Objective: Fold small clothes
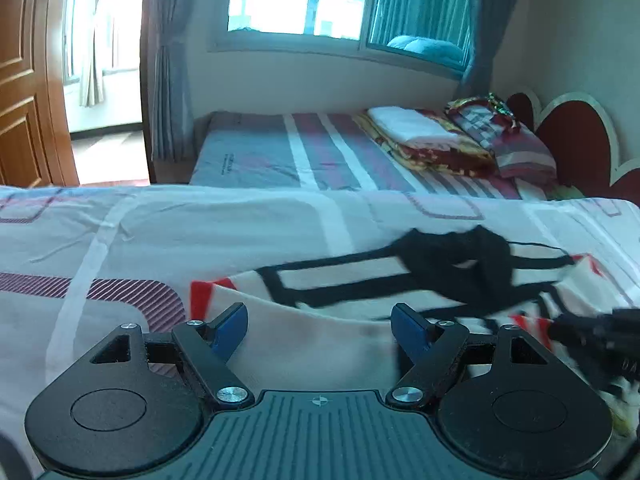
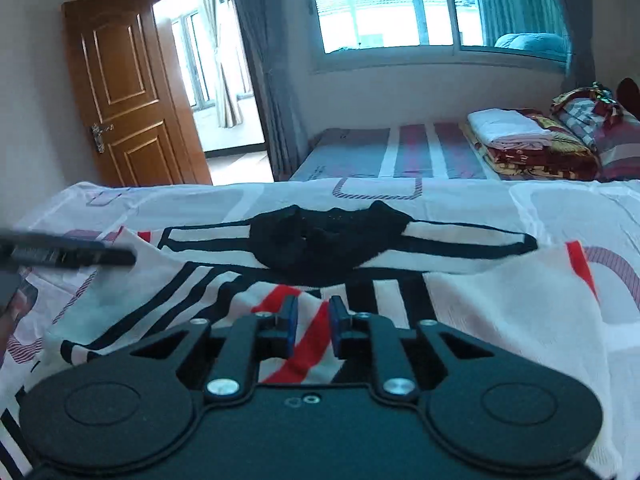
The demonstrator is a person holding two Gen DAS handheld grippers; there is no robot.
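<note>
A small white garment with black and red stripes (image 2: 460, 296) lies spread on the bed, with a black collar part (image 2: 324, 240) at its far side. It also shows in the left wrist view (image 1: 340, 280). My left gripper (image 1: 320, 326) is open, its blue pads wide apart just above the garment's near left edge. My right gripper (image 2: 313, 322) is nearly closed, pads a narrow gap apart over the red-striped cloth; I cannot tell whether cloth is pinched. The right gripper shows blurred at the right of the left wrist view (image 1: 592, 332). The left gripper shows at the left of the right wrist view (image 2: 68, 254).
The bed has a white sheet with grey and maroon patterns (image 1: 120, 240). A second bed (image 2: 400, 156) behind holds folded blankets (image 2: 516, 140) and pillows. A wooden door (image 2: 124, 92) stands open at the left; a window (image 2: 400, 4) is behind.
</note>
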